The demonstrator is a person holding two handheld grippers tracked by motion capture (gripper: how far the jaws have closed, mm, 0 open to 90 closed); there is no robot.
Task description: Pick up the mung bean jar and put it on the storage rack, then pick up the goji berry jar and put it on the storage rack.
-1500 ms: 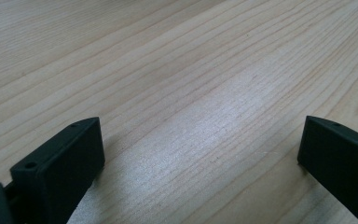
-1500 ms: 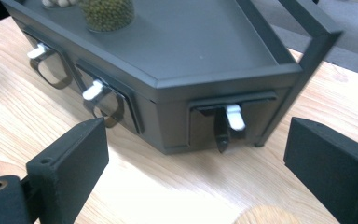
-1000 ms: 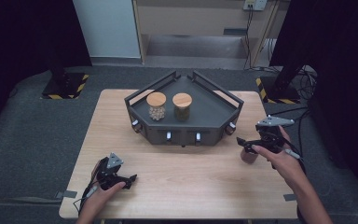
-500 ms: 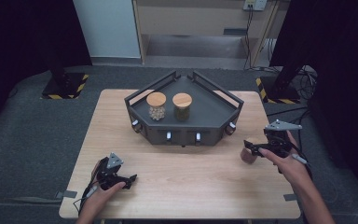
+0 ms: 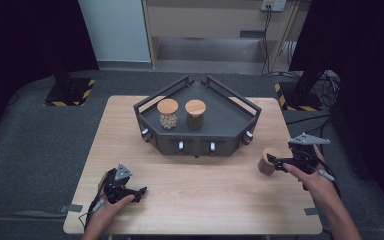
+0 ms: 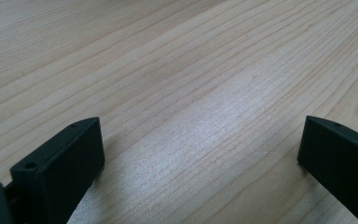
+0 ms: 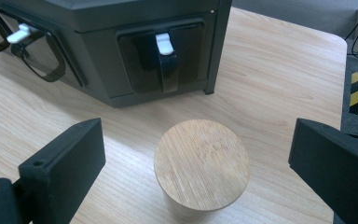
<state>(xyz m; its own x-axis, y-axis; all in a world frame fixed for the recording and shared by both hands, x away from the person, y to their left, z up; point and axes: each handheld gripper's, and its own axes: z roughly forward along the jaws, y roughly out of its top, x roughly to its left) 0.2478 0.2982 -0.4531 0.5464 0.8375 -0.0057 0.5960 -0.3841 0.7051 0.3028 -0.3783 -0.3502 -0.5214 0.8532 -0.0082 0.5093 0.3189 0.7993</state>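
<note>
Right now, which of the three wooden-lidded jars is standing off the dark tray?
The jar on the bare table, at the right tongs, between their open jaws. The other two jars stand side by side on the tray.

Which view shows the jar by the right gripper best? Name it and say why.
The right gripper view: the jar sits close up between the open jaws, its wooden lid clear, and neither jaw touches it. In the high view it is small, on the table just ahead of the right gripper. The left gripper view looks at bare tabletop.
</note>
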